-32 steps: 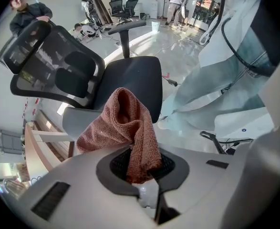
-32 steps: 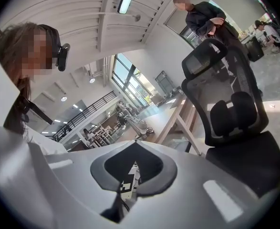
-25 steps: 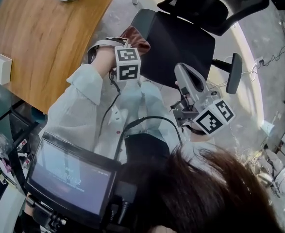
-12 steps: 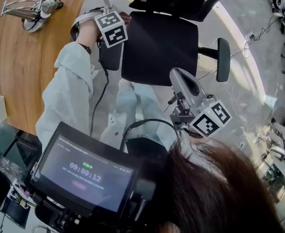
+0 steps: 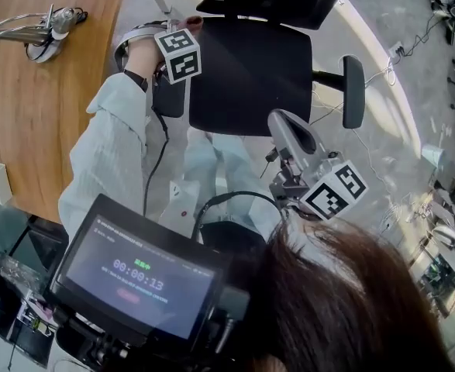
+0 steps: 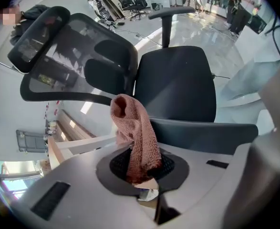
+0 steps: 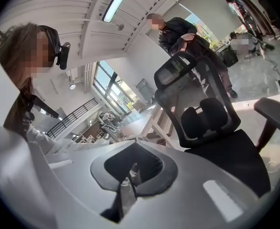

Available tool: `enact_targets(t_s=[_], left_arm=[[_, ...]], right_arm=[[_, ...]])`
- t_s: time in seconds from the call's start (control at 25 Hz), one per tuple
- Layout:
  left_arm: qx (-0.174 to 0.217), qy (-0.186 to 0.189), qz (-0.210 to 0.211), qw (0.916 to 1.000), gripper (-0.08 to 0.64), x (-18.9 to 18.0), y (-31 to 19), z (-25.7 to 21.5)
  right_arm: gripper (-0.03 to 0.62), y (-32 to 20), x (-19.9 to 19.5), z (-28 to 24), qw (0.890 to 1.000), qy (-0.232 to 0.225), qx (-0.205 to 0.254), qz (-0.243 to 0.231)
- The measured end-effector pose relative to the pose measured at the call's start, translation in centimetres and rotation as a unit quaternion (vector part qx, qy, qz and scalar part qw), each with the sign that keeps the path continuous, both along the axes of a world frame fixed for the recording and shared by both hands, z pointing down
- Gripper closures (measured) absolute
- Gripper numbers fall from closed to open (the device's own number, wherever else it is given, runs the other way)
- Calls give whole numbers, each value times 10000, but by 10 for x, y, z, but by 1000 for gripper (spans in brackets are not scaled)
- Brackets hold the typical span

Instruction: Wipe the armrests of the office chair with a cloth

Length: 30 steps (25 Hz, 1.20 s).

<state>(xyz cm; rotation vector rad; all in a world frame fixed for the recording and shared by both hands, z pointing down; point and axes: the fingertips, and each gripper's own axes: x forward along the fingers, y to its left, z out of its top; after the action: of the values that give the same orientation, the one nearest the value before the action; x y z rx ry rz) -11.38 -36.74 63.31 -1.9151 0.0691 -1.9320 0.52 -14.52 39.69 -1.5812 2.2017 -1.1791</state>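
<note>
- Left gripper: clamped on pink cloth, at 10 o'clock of the chair, by the left armrest.
- Right gripper: jaws together, empty, at 5 o'clock.
- Step, as judged: wiping the left armrest. Next calls for pressing the cloth along its pad.

The person wears a pale, near-white long-sleeved shirt, with a dark band at the left wrist, perhaps a watch, and has dark hair. The left gripper and right gripper are light grey moulded shells with a black hollow round the jaws, each bearing a white cube printed with black square markers. A black cable hangs from the left one, and a dark screen showing a timer is mounted in front of the body.
</note>
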Motion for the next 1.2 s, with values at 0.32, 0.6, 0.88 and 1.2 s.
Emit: enact_targets(t_s=[0.32, 0.6, 0.88, 1.2], left_arm=[[-139, -55, 61, 9999, 517, -20, 44, 0], [-305, -266, 180, 9990, 517, -48, 108, -3], [-622, -78, -203, 9978, 517, -70, 146, 3], [-1266, 243, -912, 9875, 517, -51, 234, -44]], right_arm=[[592, 4, -24, -5, 9998, -21, 91, -164], [592, 20, -39, -24, 9994, -43, 248, -221], [592, 20, -42, -62, 9974, 134, 696, -114], [592, 59, 22, -127, 9923, 274, 1183, 246]])
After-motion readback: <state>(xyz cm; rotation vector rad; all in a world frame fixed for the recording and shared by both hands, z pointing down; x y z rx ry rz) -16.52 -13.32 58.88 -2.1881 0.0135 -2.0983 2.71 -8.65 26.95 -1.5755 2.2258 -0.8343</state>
